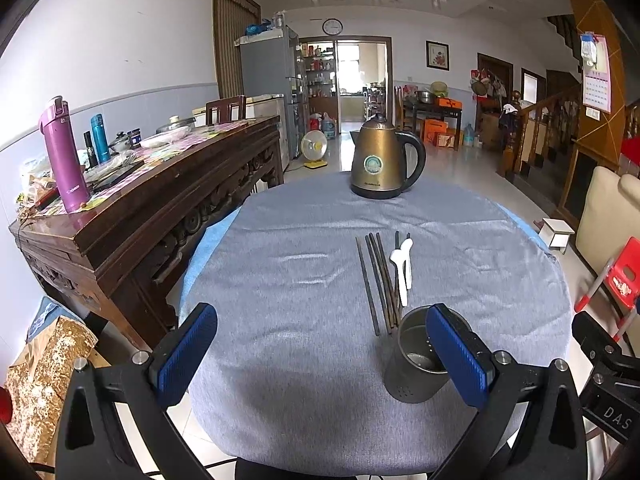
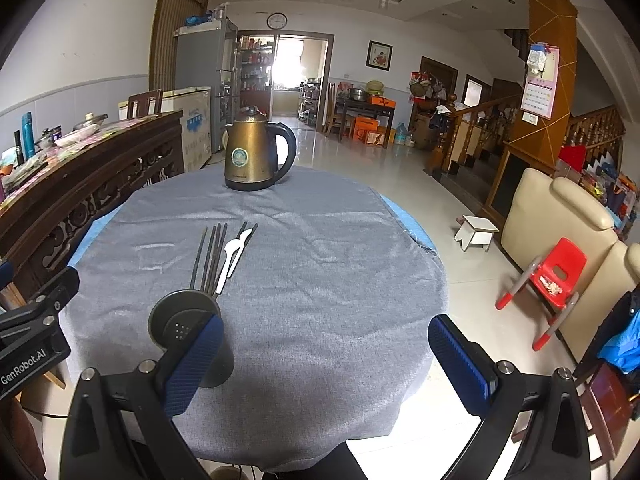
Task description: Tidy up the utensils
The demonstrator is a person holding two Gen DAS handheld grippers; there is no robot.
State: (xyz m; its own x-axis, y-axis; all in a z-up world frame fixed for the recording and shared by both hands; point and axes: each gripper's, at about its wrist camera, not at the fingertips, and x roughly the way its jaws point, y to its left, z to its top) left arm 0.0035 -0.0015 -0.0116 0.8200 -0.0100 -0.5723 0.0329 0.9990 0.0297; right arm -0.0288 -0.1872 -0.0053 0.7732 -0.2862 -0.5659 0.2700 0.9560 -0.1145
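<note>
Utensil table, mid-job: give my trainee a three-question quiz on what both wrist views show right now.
1. True or false: the metal holder already has chopsticks standing in it.
2. What lies right beside the dark chopsticks? A) white spoons B) a knife C) a ladle
3. Fill in: at the table's far edge stands a bronze ____.

Key:
1. False; it stands upright and the chopsticks lie flat on the grey cloth.
2. A, the white spoons.
3. Kettle.

Both the left claw and right claw are open, holding nothing.
</note>
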